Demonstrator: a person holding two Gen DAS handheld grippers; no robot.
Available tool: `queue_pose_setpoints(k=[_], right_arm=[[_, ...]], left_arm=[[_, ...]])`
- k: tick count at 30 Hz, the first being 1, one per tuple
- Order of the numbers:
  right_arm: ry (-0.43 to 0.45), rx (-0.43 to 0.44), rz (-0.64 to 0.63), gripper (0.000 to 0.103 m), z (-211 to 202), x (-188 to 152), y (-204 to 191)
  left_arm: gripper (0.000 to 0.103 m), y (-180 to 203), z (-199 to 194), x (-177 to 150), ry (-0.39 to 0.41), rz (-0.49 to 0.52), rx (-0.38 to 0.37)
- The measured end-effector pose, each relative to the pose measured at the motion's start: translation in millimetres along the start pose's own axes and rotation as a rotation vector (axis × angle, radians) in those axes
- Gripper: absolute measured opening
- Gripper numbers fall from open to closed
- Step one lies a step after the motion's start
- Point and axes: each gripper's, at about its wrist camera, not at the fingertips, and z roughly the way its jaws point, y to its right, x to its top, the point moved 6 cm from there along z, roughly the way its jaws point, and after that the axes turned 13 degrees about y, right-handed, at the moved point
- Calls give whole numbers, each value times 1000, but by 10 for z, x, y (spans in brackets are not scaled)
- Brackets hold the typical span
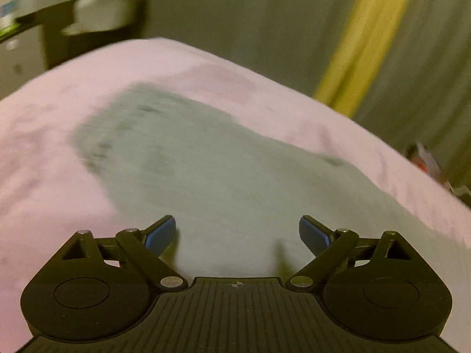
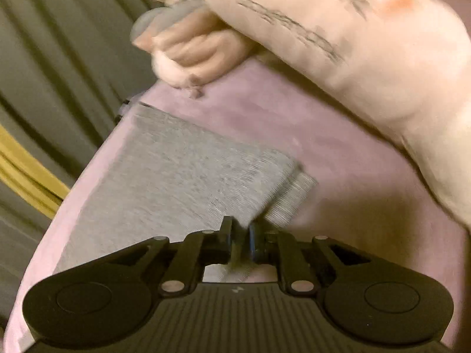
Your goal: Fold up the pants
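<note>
Grey pants (image 1: 206, 161) lie flat on a pink bed sheet (image 1: 44, 147), blurred in the left wrist view. My left gripper (image 1: 237, 232) hovers over their near part, open wide, with nothing between its blue pads (image 1: 160, 235). In the right wrist view the pants (image 2: 176, 176) form a folded grey panel with a ribbed band (image 2: 294, 200) at its right corner. My right gripper (image 2: 240, 235) is at the near edge of that panel, jaws almost together with grey fabric pinched between them.
A person's hand (image 2: 191, 50) in a pale printed sleeve (image 2: 353, 44) holds a grey handle above the sheet (image 2: 353, 206). Grey curtains with a yellow stripe (image 1: 368, 44) hang behind the bed. Dark shelving (image 1: 29, 0) stands at far left, and small red and white items (image 1: 424, 158) at the bed's right edge.
</note>
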Motion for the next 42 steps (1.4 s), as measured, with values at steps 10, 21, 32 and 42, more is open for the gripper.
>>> queue_pose_setpoints(k=[10, 21, 32, 42], right_arm=[[-41, -61, 33, 48, 127, 127, 72], [-6, -45, 47, 24, 82, 137, 45], [-17, -73, 56, 17, 118, 200, 83], [25, -33, 41, 6, -9, 312, 38]], left_arm=[[96, 659, 332, -641, -79, 123, -103], [101, 688, 410, -655, -80, 134, -87], [103, 721, 441, -667, -81, 161, -71], [103, 752, 482, -683, -82, 194, -59]])
